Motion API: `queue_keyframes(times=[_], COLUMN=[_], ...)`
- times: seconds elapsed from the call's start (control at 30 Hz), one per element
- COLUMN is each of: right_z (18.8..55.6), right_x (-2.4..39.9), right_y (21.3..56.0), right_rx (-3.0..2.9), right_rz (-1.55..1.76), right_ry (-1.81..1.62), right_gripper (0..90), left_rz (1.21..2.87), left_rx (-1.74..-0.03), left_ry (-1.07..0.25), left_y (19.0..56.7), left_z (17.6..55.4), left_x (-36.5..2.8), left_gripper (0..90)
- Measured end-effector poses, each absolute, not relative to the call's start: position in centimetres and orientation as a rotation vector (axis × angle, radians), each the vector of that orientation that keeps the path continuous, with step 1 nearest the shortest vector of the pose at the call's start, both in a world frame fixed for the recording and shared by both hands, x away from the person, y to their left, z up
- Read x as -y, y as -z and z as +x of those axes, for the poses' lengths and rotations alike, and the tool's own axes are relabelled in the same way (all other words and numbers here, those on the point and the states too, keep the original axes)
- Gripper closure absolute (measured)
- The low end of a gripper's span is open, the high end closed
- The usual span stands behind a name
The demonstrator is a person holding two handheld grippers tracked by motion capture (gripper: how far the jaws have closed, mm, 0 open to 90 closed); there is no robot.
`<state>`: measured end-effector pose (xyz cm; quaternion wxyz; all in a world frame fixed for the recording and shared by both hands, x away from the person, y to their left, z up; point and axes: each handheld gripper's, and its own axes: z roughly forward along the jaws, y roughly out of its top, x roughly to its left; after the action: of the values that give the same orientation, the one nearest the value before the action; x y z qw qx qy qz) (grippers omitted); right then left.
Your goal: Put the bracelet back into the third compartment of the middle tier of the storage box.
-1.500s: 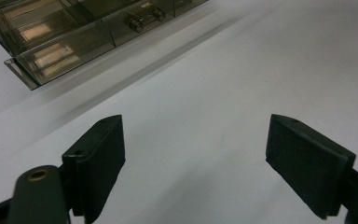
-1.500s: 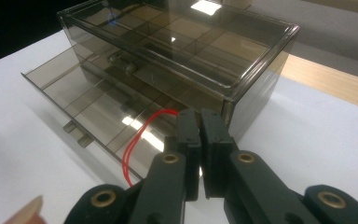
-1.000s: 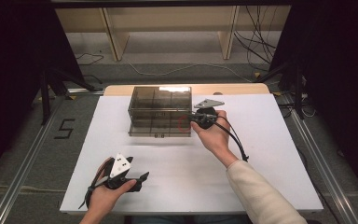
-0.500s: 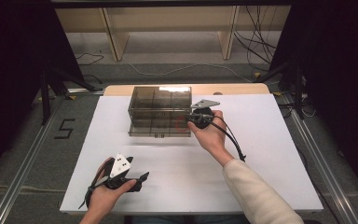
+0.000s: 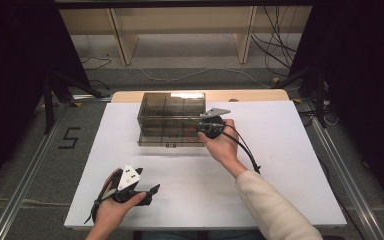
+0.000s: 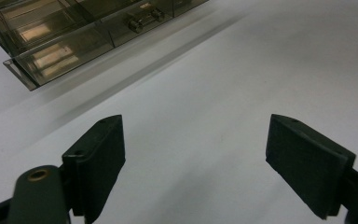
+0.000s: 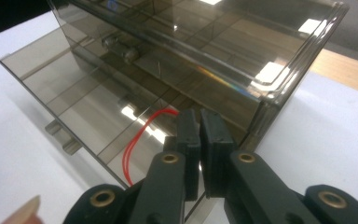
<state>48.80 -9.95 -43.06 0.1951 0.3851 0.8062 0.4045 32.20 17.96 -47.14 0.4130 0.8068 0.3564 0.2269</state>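
The red rubber band lay inside the pulled-out lower drawer of the organiser, clamped by the right gripper, release and drawer-closing pending; left gripper rested agape, empty.

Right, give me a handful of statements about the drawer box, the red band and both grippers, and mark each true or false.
1. The right gripper is shut on a red rubber band. True.
2. The lower drawer of the smoked plastic drawer box is pulled out. True.
3. The left gripper is shut on the box's handle. False: its jaws stand wide open over the bare white table, apart from the box.
4. The drawer box is opaque white. False: it is see-through and brown-tinted.
5. The left gripper rests near the table's front edge in the high view. True.
6. The red band lies on the table beside the left gripper. False: it hangs over the open drawer.
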Motion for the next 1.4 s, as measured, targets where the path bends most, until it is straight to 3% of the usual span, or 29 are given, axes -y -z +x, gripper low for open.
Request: queue_keyframes(times=[0.8, 1.4], right_z=[49.22, 48.92], right_x=[9.43, 9.93], right_y=[43.99, 43.42], right_rx=[-2.307, -2.317], right_rz=[1.036, 1.041], right_ry=[-1.079, -1.093], right_gripper=[86.2, 78.0], left_rz=[2.03, 2.03], left_rx=[-0.894, -0.895], left_ry=[-0.567, -0.568], left_y=[47.17, 47.18], left_z=[32.22, 32.22], left_x=[-17.92, -17.92], left_gripper=[19.5, 19.6])
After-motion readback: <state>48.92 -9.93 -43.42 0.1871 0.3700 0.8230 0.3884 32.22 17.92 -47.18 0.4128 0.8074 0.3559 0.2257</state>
